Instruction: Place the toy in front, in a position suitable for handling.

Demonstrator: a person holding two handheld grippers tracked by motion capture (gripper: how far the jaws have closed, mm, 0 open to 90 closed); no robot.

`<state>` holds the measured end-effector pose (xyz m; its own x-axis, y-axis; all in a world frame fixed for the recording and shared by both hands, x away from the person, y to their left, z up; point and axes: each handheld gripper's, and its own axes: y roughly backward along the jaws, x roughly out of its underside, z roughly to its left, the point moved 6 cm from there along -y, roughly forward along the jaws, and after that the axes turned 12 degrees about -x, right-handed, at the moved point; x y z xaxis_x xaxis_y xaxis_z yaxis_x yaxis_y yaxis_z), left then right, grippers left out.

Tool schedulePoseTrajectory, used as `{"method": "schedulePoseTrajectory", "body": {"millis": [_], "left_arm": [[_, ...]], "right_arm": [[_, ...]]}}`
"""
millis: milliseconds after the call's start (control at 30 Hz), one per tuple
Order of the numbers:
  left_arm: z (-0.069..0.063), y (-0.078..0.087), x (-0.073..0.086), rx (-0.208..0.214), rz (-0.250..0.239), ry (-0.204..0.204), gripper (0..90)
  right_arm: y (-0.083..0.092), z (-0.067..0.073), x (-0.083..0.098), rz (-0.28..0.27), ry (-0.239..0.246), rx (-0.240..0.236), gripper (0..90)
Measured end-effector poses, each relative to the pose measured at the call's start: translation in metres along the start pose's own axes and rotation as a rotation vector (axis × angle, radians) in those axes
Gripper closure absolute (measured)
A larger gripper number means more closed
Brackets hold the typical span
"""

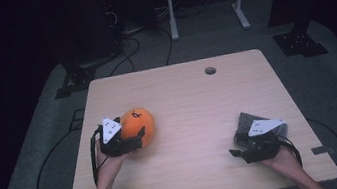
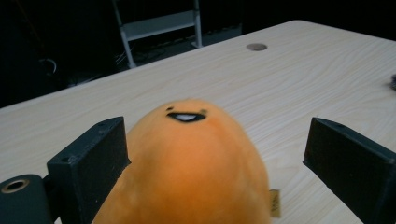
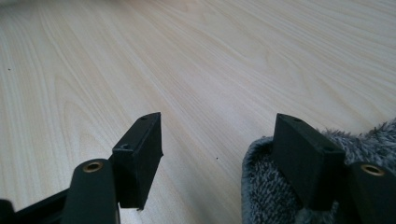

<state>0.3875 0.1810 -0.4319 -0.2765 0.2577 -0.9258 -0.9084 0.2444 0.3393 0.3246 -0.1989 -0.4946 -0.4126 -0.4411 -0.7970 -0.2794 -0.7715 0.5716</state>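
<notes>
Nearest the high camera, the person's 2 forearms come in from the table's (image 1: 193, 101) near edge. At the left, the left gripper (image 1: 135, 139) has its jaws spread wide around an orange plush toy (image 1: 138, 124) lying on the wood; in the left gripper view 1 jaw seems to touch the toy (image 2: 187, 168) while the other stands apart. This looks like the grasping step: next the jaws need to close evenly on the soft body. At the right, the right gripper (image 1: 238, 154) also sits wide, 1 jaw over a grey fuzzy cloth (image 3: 275, 186), gripping nothing.
</notes>
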Motion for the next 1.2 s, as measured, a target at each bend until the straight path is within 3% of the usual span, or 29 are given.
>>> {"method": "schedulePoseTrajectory", "body": {"millis": [133,233,333,467,633,700,833,900,1200], "left_arm": [[0.003,-0.007,0.013,-0.072,0.030,0.014,6.9],[0.004,-0.010,0.016,-0.081,0.036,0.022,7.0],[0.005,-0.014,0.023,-0.095,0.085,0.013,7.1],[0.003,-0.016,0.032,-0.097,0.083,-0.016,13.5],[0.004,-0.019,0.037,-0.128,0.108,-0.009,15.2],[0.004,-0.019,0.037,-0.128,0.109,-0.002,15.4],[0.002,-0.020,0.039,-0.108,0.114,-0.007,24.8],[0.000,-0.019,0.040,-0.100,0.129,-0.046,31.1],[0.000,-0.017,0.038,-0.108,0.151,-0.069,44.5]], "right_arm": [[-0.001,0.001,0.001,0.006,0.004,-0.013,32.2],[-0.001,0.002,0.001,0.009,0.005,-0.019,32.1],[-0.001,0.002,0.001,0.009,0.005,-0.018,32.2],[0.001,0.002,0.000,0.002,0.004,-0.012,32.2],[0.001,0.001,0.000,0.001,0.003,-0.008,32.4],[0.001,0.001,0.001,0.001,0.002,-0.008,32.4],[0.002,0.001,0.000,-0.004,0.002,-0.008,32.6],[0.001,0.001,0.001,0.004,0.004,-0.009,32.6],[0.001,0.002,0.001,0.005,0.012,-0.009,33.4]]}}
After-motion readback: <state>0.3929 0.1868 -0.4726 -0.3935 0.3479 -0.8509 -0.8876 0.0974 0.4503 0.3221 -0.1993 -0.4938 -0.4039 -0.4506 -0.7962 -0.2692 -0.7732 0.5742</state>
